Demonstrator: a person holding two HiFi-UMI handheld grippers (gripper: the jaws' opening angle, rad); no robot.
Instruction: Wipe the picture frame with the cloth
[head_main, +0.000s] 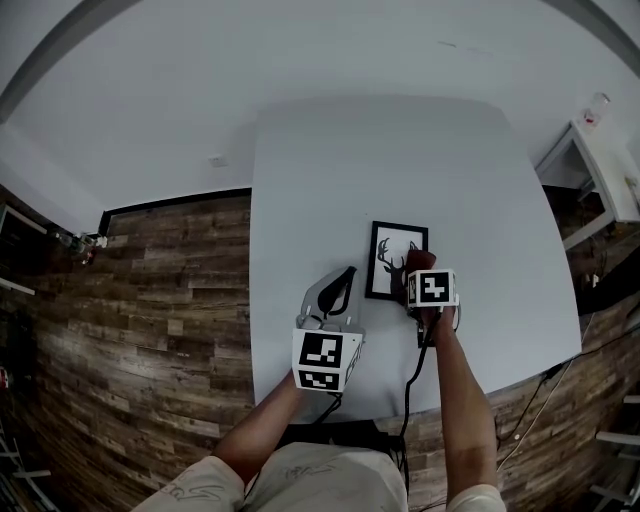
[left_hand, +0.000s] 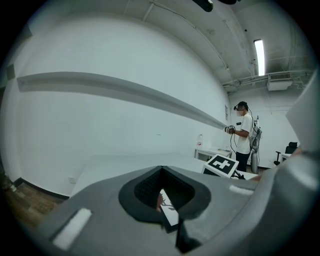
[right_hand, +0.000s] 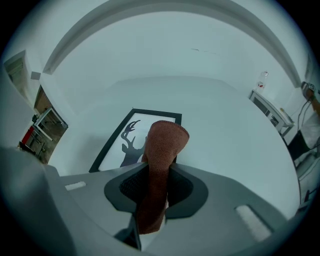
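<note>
Right claw (right_hand: 152, 197) pinches cloth (right_hand: 163, 142) by picture frame (right_hand: 131, 136), 5 o'clock corner (left claw (left_hand: 167, 212) pressed together, empty). Probably best: light, flat strokes toward 12 o'clock.

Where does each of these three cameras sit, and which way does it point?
Head view: on the person's head, facing steeply down at the white table; both forearms, the left gripper and the right gripper show.
Left gripper view: on the left gripper, facing across the table toward a wall; its shut jaws show.
Right gripper view: on the right gripper, facing down at the picture frame; its jaws clamp the cloth.
Shared: all three show the frame.
</note>
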